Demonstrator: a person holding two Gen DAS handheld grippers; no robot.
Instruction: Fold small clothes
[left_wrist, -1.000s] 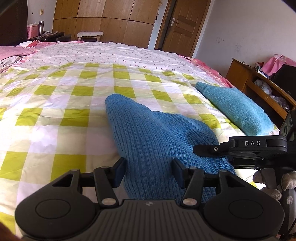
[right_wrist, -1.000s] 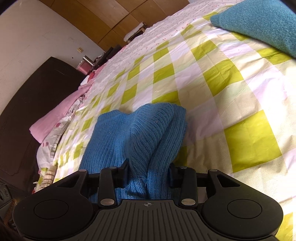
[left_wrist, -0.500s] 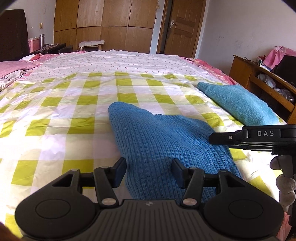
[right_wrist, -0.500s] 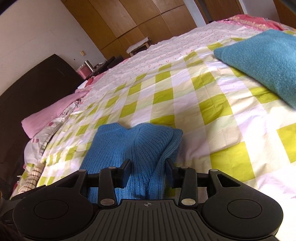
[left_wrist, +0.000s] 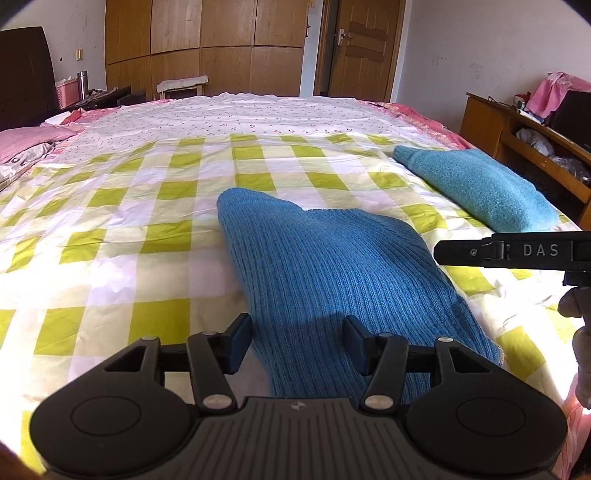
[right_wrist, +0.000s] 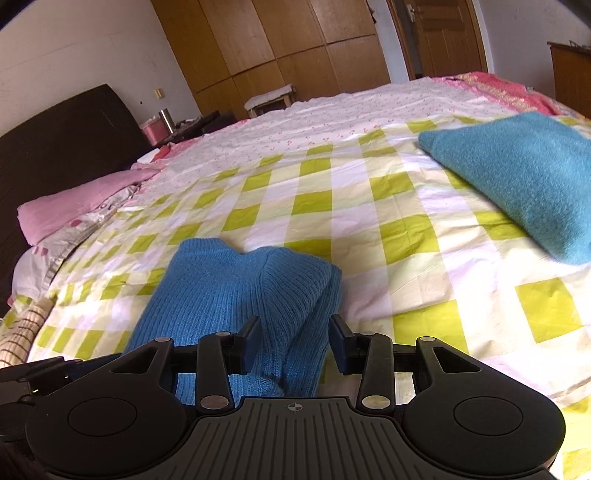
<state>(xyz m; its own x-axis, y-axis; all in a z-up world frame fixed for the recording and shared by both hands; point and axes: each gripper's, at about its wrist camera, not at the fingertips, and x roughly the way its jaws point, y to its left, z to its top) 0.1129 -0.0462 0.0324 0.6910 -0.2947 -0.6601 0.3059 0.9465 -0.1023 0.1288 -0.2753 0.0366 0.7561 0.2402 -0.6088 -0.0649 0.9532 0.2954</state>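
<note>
Blue sweater (left_wrist: 325, 273): ribbed knit, matt, coarse vertical ribs. Teal folded cloth (left_wrist: 476, 184), far right: fuzzy, fleece-like nap. Checked sheet (left_wrist: 122, 221): thin woven cotton, creased, matt. Left gripper (left_wrist: 297, 345) body: matt black plastic, ridged housing. Wardrobe (left_wrist: 207, 48), far: smooth wood veneer, slight sheen.

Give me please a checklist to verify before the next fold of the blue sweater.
1. Sweater lies on the bedspread: ok.
2. Sweater is flat: not ok, it bunches into a ridge at the right hand-held gripper.
3. Right hand-held gripper pinches the ridge firmly: cannot tell.
4. Left hand-held gripper pinches the sweater edge: cannot tell.
5. Teal cloth lies apart from the sweater: ok.
</note>
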